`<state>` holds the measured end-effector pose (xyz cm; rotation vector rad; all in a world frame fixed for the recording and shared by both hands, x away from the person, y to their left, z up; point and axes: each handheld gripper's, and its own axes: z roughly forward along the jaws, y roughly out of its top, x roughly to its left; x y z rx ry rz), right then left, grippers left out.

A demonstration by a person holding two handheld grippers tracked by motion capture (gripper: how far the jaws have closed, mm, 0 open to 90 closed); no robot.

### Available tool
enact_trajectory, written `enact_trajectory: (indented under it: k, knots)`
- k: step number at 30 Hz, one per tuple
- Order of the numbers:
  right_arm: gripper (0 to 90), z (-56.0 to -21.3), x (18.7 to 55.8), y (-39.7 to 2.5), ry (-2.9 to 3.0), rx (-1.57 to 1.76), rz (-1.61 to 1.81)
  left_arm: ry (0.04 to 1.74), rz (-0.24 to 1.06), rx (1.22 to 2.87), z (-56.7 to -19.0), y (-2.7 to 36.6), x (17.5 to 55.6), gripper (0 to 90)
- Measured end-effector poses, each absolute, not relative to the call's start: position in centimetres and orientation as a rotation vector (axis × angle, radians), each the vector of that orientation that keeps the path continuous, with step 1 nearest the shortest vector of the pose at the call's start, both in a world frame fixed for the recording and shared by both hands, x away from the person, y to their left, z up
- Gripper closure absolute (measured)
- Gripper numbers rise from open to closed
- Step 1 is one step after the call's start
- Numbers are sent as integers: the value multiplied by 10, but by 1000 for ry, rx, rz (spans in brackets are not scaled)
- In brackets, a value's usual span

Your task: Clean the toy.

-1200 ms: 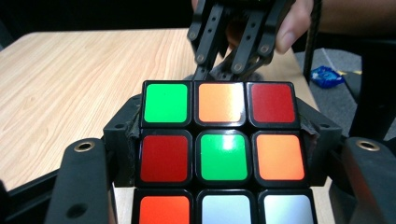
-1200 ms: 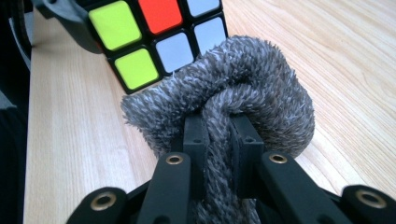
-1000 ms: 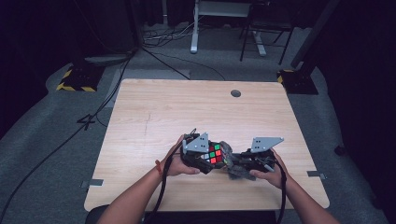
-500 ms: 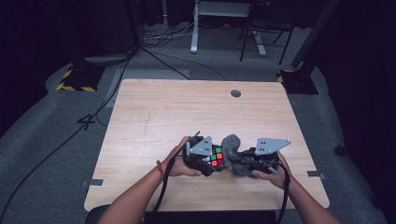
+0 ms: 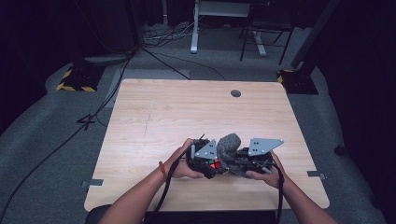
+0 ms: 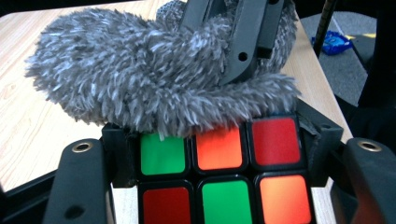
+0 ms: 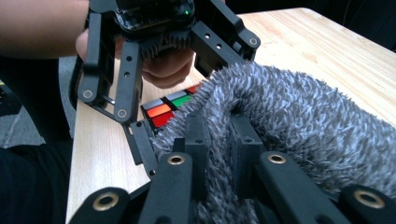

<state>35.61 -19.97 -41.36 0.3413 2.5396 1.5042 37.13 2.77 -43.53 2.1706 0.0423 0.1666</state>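
A Rubik's cube (image 6: 219,182) with green, orange and red stickers sits between the jaws of my left gripper (image 6: 224,186), which is shut on it. A grey fluffy cloth (image 6: 140,79) lies over the cube's far edge. My right gripper (image 7: 220,154) is shut on that cloth (image 7: 289,112), its two jaws sunk into the pile. In the high view both grippers meet near the table's front edge: left gripper (image 5: 211,164), cube (image 5: 214,163), cloth (image 5: 229,142), right gripper (image 5: 236,164). The cloth hides most of the cube's top there.
The wooden table (image 5: 187,116) stretches away beyond the hands, with a round cable hole (image 5: 236,93) near its far edge. On the grey floor behind stand desk and chair legs (image 5: 194,28), and cables (image 5: 112,93) trail at the left. A blue object (image 6: 336,42) lies on the floor.
The right gripper has brought the cloth leftward and up onto the cube, closing the gap between the grippers. The cube's coloured face, open to view before, is now mostly covered.
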Motion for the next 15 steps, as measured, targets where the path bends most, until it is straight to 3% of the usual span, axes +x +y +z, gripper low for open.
enact_trajectory:
  k: [9,15]
  knots:
    - [806,-412,355,-205,2504,356,1474,51,183,2192,-436,29,373,341]
    - [806,-425,371,-232,2516,533,1391,91,183,2095,-424,42,376,342]
